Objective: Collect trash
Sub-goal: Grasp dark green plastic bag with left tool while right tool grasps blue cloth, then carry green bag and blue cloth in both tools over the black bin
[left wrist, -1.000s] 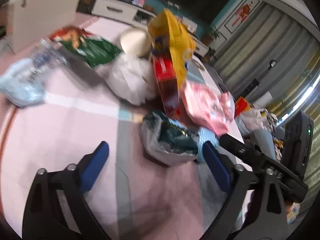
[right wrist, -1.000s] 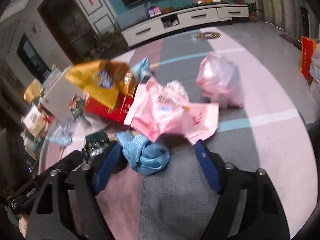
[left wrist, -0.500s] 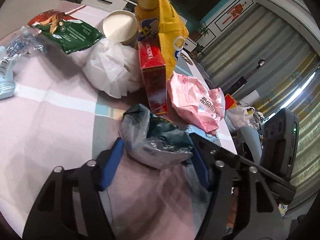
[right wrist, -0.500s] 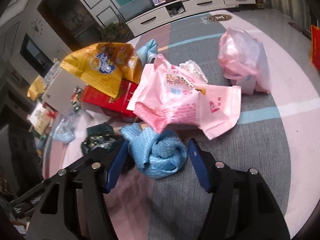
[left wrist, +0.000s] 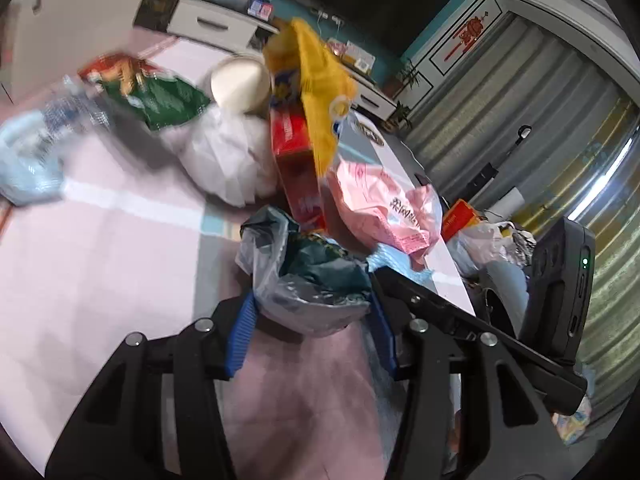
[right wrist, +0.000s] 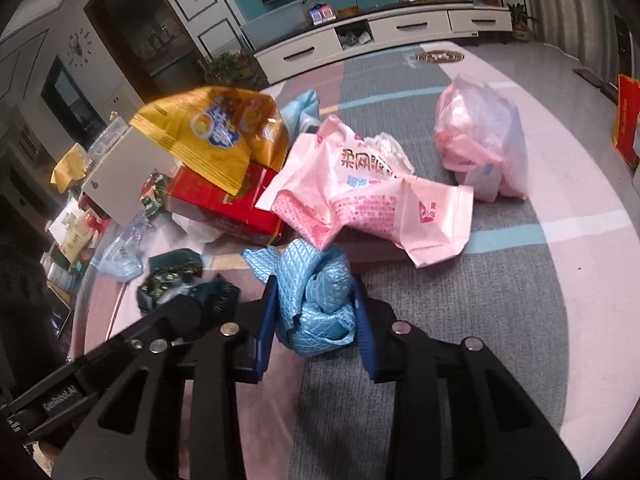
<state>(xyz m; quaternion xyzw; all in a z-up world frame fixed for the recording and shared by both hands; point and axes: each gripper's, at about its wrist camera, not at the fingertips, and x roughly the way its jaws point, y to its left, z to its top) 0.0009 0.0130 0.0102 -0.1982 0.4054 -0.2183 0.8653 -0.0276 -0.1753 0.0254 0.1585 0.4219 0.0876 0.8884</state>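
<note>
On the pink and grey carpet lies a pile of trash. My left gripper [left wrist: 312,320] has its blue pads around a crumpled silver and dark green foil bag [left wrist: 308,276]; the jaws are closing and the pads press its sides. My right gripper [right wrist: 314,312] holds a wad of light blue quilted wrapper [right wrist: 320,300] between its pads, jaws closing, both pads touching it. The foil bag [right wrist: 172,276] shows at the right wrist view's left. Beyond lie a pink packet [right wrist: 360,200], a red box [right wrist: 224,204] and a yellow chip bag [right wrist: 212,128].
A white crumpled bag [left wrist: 228,160], a paper cup [left wrist: 236,84], a green and red snack bag [left wrist: 152,88] and a pale blue bag [left wrist: 28,160] lie farther left. A pink plastic bag [right wrist: 480,136] sits at the right. A white TV cabinet [right wrist: 380,36] lines the back wall.
Both pairs of jaws have narrowed from wide apart. The left gripper came forward around the foil bag. The right closed in on the blue wad.
</note>
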